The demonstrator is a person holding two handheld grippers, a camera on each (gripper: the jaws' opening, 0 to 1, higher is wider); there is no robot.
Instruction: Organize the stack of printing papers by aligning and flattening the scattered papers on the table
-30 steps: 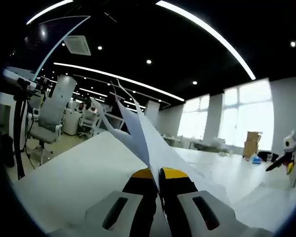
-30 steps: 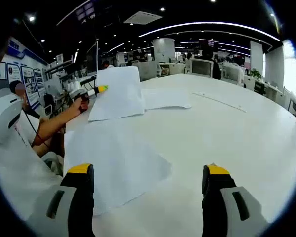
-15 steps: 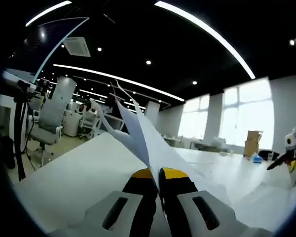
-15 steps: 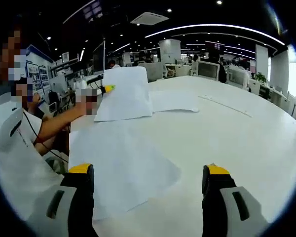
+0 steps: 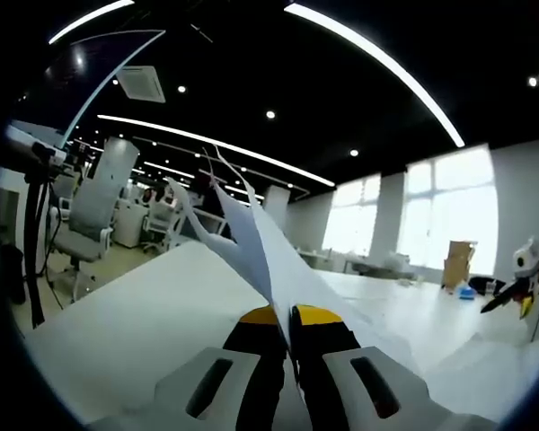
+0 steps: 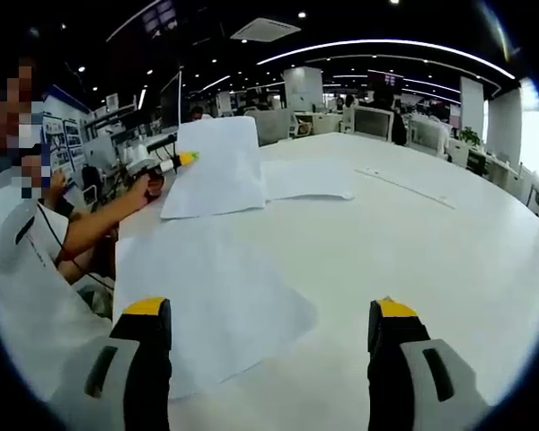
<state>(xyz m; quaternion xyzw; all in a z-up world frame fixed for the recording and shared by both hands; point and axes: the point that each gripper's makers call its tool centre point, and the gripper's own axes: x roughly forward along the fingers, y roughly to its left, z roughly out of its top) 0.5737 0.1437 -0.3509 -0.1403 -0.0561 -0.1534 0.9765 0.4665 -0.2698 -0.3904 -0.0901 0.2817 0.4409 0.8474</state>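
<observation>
I have the left gripper (image 5: 283, 316) clenched on a sheaf of white printing paper sheets (image 5: 251, 238), which rises edge-on from between its yellow-tipped jaws and fans forward above the white table (image 5: 144, 305). My right gripper (image 6: 269, 321) hangs over the table with its jaws spread wide and nothing between them; a loose white sheet (image 6: 207, 301) lies flat just ahead of its left jaw, and another flat white sheet (image 6: 305, 180) rests farther ahead, beside the lifted sheaf. As I judge it, the tidying is only partly done: one bundle is gathered, but the scattered sheets are not yet aligned or flattened into one stack.
</observation>
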